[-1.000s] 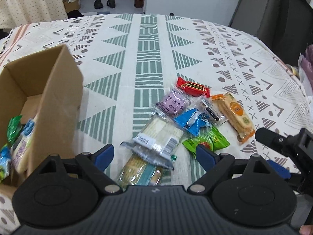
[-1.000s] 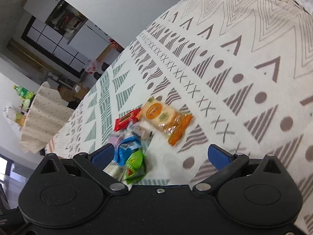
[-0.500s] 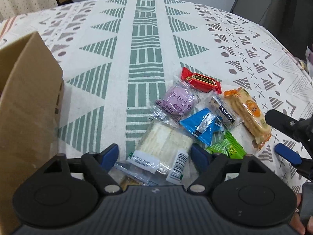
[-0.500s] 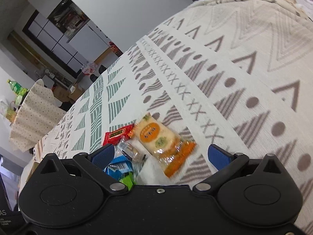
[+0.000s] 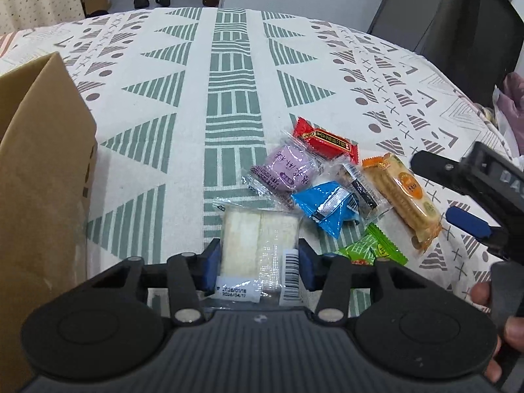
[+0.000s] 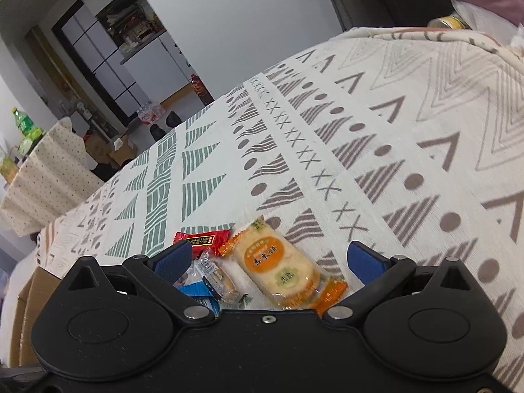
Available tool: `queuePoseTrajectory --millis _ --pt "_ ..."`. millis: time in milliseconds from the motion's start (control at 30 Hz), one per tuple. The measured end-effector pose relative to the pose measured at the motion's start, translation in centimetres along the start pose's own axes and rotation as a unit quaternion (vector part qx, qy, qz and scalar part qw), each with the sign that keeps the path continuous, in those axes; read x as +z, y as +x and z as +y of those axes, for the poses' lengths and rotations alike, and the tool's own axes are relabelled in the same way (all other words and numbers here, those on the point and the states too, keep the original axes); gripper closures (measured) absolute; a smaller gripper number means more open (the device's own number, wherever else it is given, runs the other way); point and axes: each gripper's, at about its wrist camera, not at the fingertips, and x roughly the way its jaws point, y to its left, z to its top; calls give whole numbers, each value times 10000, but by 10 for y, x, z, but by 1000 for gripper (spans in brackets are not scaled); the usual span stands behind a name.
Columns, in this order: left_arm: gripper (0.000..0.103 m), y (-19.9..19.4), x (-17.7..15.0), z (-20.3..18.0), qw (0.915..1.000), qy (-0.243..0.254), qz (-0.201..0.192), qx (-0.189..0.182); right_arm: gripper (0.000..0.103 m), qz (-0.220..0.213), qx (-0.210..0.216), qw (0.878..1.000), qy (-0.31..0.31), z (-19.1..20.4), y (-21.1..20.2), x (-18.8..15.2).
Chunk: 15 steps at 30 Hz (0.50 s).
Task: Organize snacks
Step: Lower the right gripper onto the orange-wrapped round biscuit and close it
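With our left tongs (image 5: 258, 262) clamped on the white wafer pack (image 5: 258, 239) and our right tongs (image 6: 267, 258) spread wide over the cracker pack (image 6: 278, 265), we judge the next move is carrying the wafers to the cardboard box (image 5: 42, 163) at the frame's left.

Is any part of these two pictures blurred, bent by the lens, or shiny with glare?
Left wrist view: the tablecloth stripes bow outward from fisheye; the blue packet shows small glints; print stays sharp. Right wrist view: the table edge curves strongly; the rice cracker packet looks slightly soft.
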Motion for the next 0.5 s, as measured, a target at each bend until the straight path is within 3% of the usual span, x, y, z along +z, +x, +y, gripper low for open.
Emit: queuePoseTrajectory --millis 133,200,267,400,467,500 --pt "56 -5 1 6 9998 -172 33 -93 2 30 -141 9992 -364 11 9 -1" --pt "56 -8 2 8 9998 -195 -17 -93 8 189 -235 9985 -447 13 15 -4" --pt "56 -12 2 11 9996 -265 -48 -118 23 404 -263 9976 -494 14 18 -9" --pt "57 -18 5 13 9992 -325 -136 -163 40 534 -484 9927 -966 21 12 -19" --pt "57 -21 6 13 9991 -343 -161 -182 61 600 -493 9921 -981 20 7 -22" --pt "57 -22 6 12 9991 -345 -172 -199 63 608 -514 9915 -1024 20 4 -23"
